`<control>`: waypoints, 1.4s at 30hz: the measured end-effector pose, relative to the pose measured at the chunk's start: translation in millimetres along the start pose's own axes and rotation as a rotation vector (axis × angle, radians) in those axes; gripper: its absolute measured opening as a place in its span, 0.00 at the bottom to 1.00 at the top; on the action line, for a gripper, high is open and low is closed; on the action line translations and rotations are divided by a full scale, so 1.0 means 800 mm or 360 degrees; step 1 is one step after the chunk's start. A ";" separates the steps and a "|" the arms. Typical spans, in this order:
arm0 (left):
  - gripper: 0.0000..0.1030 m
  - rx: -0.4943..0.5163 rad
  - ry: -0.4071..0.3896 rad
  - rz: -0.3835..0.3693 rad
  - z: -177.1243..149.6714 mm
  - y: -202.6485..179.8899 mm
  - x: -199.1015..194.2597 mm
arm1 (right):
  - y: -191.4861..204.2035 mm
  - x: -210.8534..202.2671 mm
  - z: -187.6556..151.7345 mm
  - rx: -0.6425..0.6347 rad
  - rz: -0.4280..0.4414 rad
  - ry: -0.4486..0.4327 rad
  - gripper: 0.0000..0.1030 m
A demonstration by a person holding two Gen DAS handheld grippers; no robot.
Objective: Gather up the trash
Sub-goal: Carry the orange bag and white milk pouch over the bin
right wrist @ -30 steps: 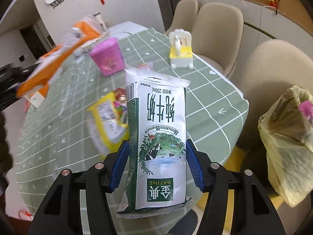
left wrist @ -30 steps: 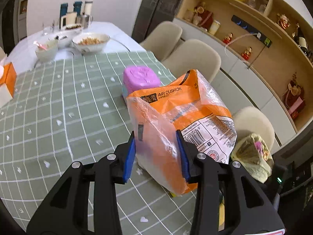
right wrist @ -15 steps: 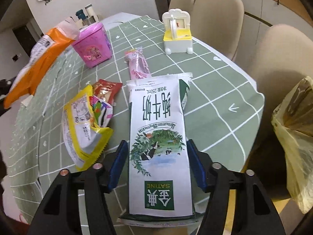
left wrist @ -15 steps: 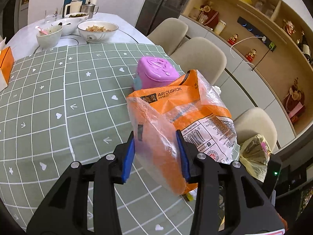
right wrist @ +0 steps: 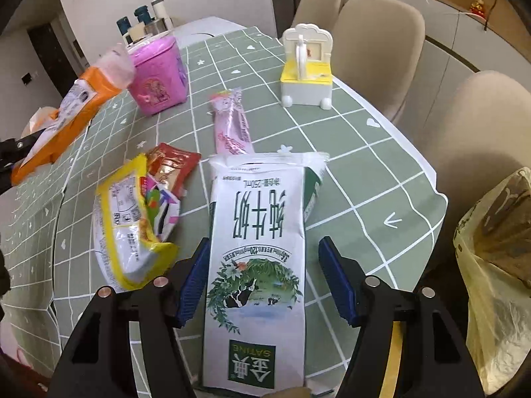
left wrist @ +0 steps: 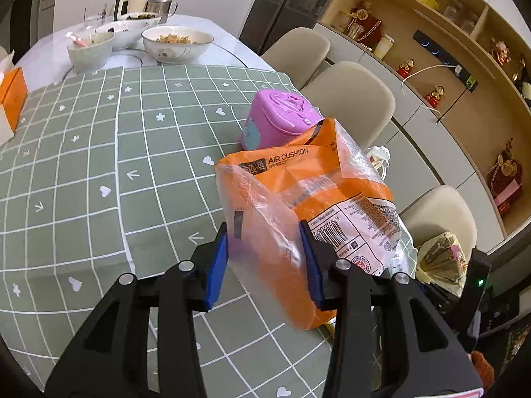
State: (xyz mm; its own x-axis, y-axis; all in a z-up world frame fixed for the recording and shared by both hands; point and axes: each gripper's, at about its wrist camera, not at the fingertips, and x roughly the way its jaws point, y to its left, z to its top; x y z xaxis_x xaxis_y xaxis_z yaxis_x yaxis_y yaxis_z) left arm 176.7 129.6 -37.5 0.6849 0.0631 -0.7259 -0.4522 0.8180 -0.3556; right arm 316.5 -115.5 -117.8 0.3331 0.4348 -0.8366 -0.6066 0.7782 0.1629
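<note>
My left gripper is shut on an orange and clear plastic bag, held up above the green checked tablecloth. The same orange bag shows at the left of the right wrist view. A white and green milk carton lies flat at the table's near edge, between the fingers of my right gripper. Those jaws are closing; the left pad is at the carton's side and a gap shows at the right pad. A yellow plastic trash bag hangs beyond the table's right edge.
A yellow wrapper, a red packet and a pink wrapper lie on the cloth. A pink box and a yellow-white toy stand farther back. Bowls and beige chairs are beyond.
The carton went from upright in my right gripper to lying flat on the table, and the right pads have come off its sides. My left gripper carried the orange bag forward over the cloth.
</note>
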 end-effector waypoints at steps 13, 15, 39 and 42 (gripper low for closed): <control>0.37 0.0089 0.0013 -0.0067 -0.005 -0.060 -0.016 | -0.034 -0.093 -0.005 0.0097 0.0051 -0.0237 0.49; 0.37 0.0078 0.0026 -0.0083 -0.008 -0.069 -0.016 | -0.033 -0.100 -0.007 0.0078 0.0052 -0.0242 0.49; 0.37 0.0529 -0.0245 -0.0347 0.018 -0.273 -0.037 | -0.142 -0.294 -0.034 0.0193 -0.0366 -0.0746 0.49; 0.37 0.0624 -0.0242 -0.0388 0.014 -0.315 -0.028 | -0.166 -0.323 -0.041 0.0211 -0.0491 -0.0801 0.49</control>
State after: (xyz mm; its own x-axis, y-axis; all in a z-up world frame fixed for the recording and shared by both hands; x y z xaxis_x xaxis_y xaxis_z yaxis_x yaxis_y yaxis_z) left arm 281.3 -71.5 74.7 0.8331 -0.0980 -0.5443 -0.0390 0.9713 -0.2346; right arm 287.7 -345.9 59.6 0.7996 0.3159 -0.5107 -0.3431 0.9383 0.0432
